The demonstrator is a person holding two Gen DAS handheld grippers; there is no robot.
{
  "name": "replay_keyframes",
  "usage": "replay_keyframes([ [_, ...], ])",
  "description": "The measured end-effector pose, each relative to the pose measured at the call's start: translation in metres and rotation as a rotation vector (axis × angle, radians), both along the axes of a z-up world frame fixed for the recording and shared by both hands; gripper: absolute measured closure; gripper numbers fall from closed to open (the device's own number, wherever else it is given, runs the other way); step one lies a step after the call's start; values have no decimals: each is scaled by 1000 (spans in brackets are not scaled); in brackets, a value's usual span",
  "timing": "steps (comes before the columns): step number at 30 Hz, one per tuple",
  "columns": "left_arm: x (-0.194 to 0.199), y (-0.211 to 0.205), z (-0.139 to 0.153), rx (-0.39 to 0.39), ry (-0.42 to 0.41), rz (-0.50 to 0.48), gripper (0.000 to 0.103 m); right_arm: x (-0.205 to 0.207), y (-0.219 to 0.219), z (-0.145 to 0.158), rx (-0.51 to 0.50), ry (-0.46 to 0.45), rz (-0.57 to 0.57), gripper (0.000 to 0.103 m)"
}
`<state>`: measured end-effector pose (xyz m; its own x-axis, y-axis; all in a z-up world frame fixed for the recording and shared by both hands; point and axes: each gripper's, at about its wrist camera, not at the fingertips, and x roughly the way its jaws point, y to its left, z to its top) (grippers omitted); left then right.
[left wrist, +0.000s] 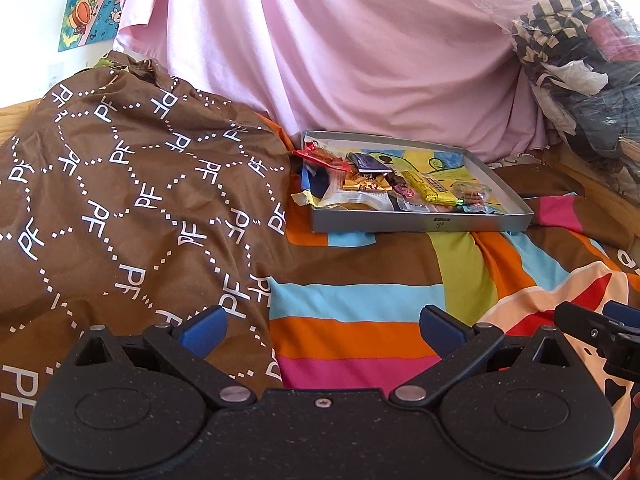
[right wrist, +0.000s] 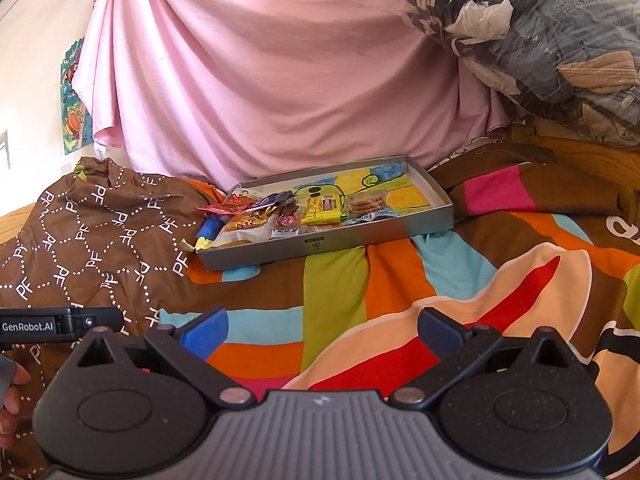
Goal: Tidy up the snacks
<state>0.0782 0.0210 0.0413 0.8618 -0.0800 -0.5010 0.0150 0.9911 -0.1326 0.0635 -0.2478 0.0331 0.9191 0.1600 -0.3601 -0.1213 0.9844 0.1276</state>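
A shallow grey box lid [left wrist: 424, 224] [right wrist: 332, 242] lies on the striped bedspread and holds several wrapped snacks. Among them are a yellow bar [left wrist: 434, 188] [right wrist: 322, 209], a pack of round biscuits [left wrist: 472, 194] [right wrist: 366, 201], a white-wrapped cake [left wrist: 354, 198] [right wrist: 242, 234] and a red wrapper [left wrist: 320, 156] [right wrist: 224, 206] at the left end. A blue and yellow wrapper [right wrist: 208, 232] hangs over the lid's left edge. My left gripper [left wrist: 322, 334] is open and empty, well short of the lid. Open and empty too, my right gripper [right wrist: 322, 334] hovers over the bedspread.
A brown quilt with white letters [left wrist: 120, 200] [right wrist: 100, 240] is heaped left of the lid. A pink sheet [left wrist: 340, 48] [right wrist: 280, 72] hangs behind. A clear bag of clothes [left wrist: 580, 68] [right wrist: 540, 40] sits at the right. Striped bedspread [left wrist: 360, 280] [right wrist: 360, 280] lies between grippers and lid.
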Motion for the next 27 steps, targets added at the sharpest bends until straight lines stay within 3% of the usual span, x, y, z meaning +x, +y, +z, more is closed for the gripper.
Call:
replay_keyframes([
  [27, 1, -7, 4, 6, 13, -39, 1, -1, 0, -1, -12, 4, 0, 0],
])
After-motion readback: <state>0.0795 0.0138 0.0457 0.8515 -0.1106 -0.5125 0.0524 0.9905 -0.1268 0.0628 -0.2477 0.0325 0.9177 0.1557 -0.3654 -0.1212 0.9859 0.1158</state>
